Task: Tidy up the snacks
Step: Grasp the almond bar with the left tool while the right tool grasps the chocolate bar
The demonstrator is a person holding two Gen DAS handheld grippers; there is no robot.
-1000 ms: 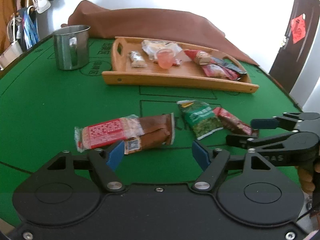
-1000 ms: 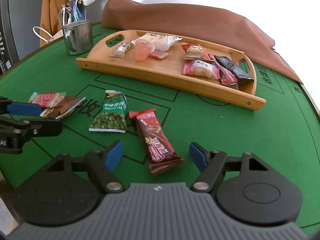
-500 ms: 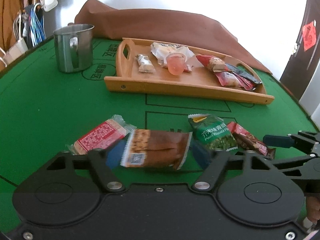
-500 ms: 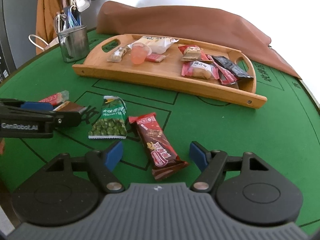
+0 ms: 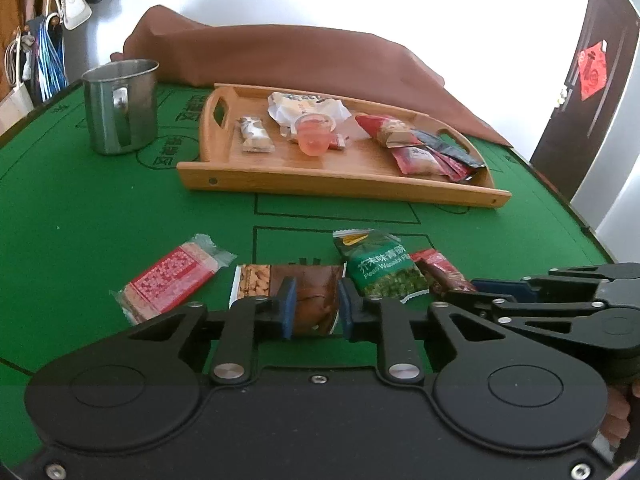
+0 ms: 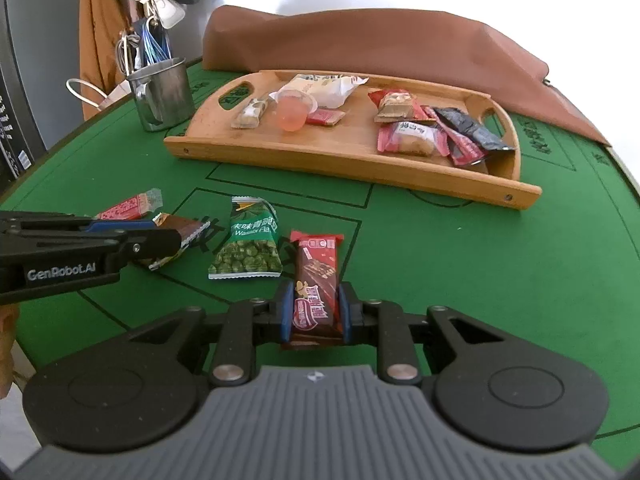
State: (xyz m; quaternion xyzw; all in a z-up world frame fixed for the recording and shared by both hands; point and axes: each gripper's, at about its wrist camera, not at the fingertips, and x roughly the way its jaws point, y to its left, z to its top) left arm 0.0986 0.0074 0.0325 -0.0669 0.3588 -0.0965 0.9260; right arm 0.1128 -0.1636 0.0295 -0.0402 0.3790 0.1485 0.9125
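Observation:
My left gripper is shut on a brown almond snack packet on the green table. My right gripper is shut on a dark red chocolate bar. A green wasabi pea bag lies between them, also in the right wrist view. A red and clear wafer packet lies left of the brown packet. A wooden tray at the back holds several snacks and a pink jelly cup.
A steel mug stands left of the tray. A brown cloth is heaped behind the tray. Bags hang at the far left. A dark door is at the right. The table edge curves round on both sides.
Both grippers went from open to shut. The left closed on the brown packet, the right closed on the chocolate bar. Both moved forward and down toward the table.

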